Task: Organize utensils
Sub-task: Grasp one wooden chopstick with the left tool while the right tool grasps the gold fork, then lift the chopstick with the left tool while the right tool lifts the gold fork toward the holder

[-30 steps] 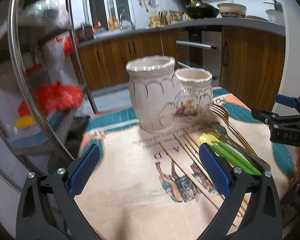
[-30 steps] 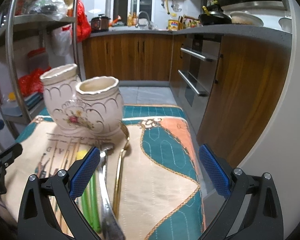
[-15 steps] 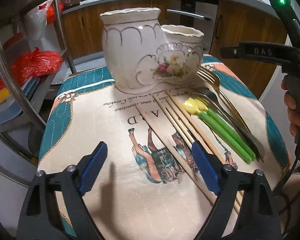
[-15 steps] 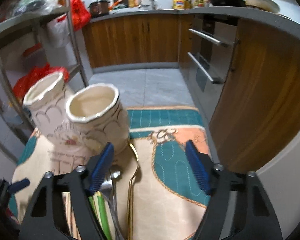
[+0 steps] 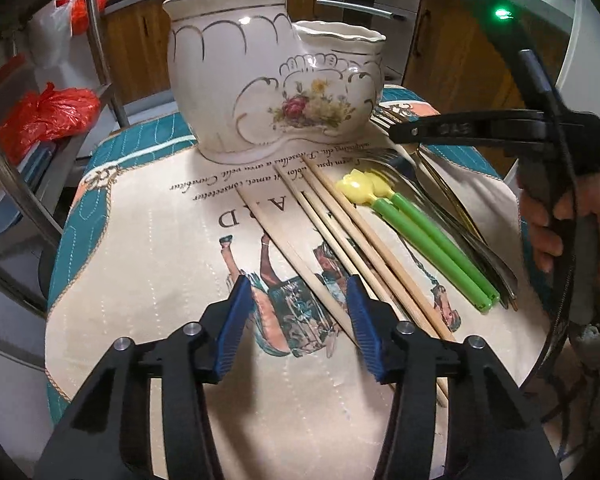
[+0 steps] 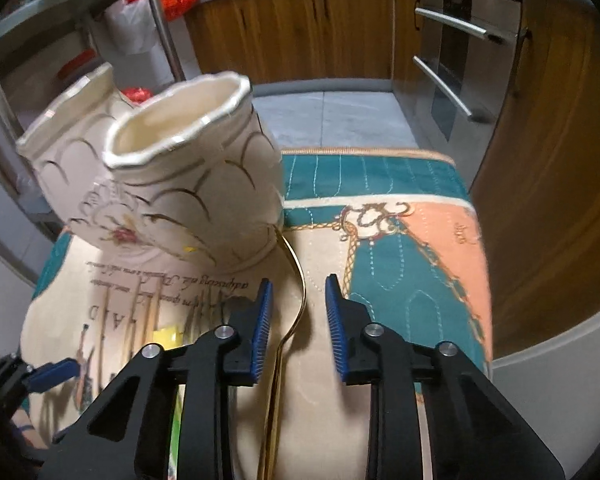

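Utensils: they lie side by side on the printed cloth (image 5: pixel 148 264), in front of the holder.
Holder: a cream double pot (image 5: pixel 268 76) with gold lines and painted flowers stands upright at the far end of the cloth. Its taller cup is on the left and its shorter cup on the right in the left wrist view.
Left gripper: it (image 5: pixel 298 320) hangs low over the cloth with its blue pads (image 5: pixel 233 328) spread apart. The near end of one wooden chopstick runs between them, and nothing is pinched.
Chopsticks: the wooden chopsticks (image 5: pixel 340 236) lie slanted, with their far tips close to the pot.
Green sticks: two green sticks with yellow tops (image 5: pixel 424 232) lie just right of the chopsticks.
Silver pieces: a silver fork and other silver pieces (image 5: pixel 452 208) lie next, partly blurred.
Gold fork: it (image 6: pixel 296 304) lies farthest right, with its far end touching the foot of the pot.
Right gripper: it (image 6: pixel 298 326) is low over the gold fork. Its pads are apart, one on each side of the thin handle, not touching it.
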The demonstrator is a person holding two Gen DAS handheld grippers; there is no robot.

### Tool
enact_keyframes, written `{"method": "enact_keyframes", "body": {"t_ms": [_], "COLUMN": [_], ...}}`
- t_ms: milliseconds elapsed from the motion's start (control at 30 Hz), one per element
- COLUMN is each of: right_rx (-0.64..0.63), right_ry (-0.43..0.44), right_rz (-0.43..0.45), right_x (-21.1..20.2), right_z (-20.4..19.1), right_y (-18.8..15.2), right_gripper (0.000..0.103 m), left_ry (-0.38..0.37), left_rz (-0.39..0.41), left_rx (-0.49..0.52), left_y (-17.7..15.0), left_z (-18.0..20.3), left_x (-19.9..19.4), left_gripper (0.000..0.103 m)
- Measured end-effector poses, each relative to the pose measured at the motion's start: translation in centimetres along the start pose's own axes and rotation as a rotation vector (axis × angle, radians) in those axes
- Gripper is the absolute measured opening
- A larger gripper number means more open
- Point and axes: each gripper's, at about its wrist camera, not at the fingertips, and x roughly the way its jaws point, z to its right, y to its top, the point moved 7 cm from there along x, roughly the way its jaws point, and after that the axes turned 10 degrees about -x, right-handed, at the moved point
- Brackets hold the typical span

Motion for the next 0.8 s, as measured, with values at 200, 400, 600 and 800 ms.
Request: {"method": "enact_keyframes", "body": {"t_ms": [200, 400, 600, 800], "right_rx": [-0.017, -0.007, -0.035, -0.097], "right_ry": [-0.009, -0.029, -0.047, -0.065], "right_rz": [0.019, 0.077, 0.192, 0.314], "right_x": [0.6, -1.5, -5.7, -10.1], "right_z": [-0.2, 0.5, 0.7, 0.0], "right_y": [0.3, 0.5, 1.1, 1.6], "right_gripper": [0.008, 0.007, 0.007, 0.005], "left_ry": [0.023, -0.016, -0.052, -0.066], "left_rz": [0.014, 0.005, 0.005, 0.043], "left_rx": [0.027, -0.004, -0.008, 0.017], "left_y": [0.2, 0.5, 0.7, 0.9], "left_z": [0.2, -0.7, -1.0, -0.8], "left_x": [0.0, 0.0, -0.2, -1.0], "left_gripper": [0.019, 0.013, 0.005, 0.005]}}
